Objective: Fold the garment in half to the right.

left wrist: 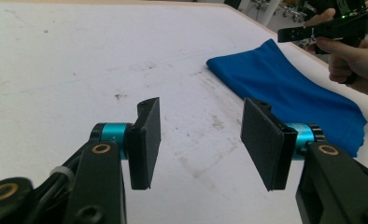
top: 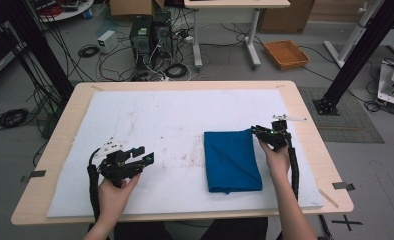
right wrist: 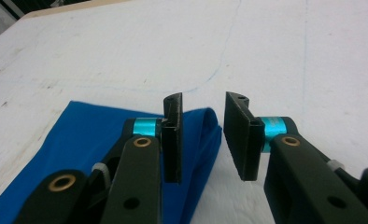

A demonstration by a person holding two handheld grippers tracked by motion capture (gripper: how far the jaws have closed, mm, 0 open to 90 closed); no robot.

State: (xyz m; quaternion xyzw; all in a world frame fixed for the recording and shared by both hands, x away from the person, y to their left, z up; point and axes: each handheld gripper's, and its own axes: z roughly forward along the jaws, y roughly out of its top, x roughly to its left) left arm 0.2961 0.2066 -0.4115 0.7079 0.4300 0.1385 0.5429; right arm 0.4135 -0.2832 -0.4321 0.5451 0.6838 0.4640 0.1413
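Note:
A folded blue cloth (top: 232, 161) lies flat on the white mat, right of centre. My right gripper (top: 255, 130) hovers at the cloth's far right corner, jaws open, with the cloth's corner (right wrist: 205, 122) just below and between them. In the right gripper view the right gripper (right wrist: 201, 135) holds nothing. My left gripper (top: 142, 154) stands open over bare mat at the front left, well apart from the cloth. Seen from the left gripper (left wrist: 200, 140), the blue cloth (left wrist: 289, 93) lies ahead to the right, with the other hand and its gripper (left wrist: 289, 33) beyond it.
The white mat (top: 150, 115) covers most of a light wooden table (top: 305, 115). On the floor behind stand computer boxes with tangled cables (top: 150, 35), an orange tray (top: 286, 54) and black frame posts (top: 355, 55).

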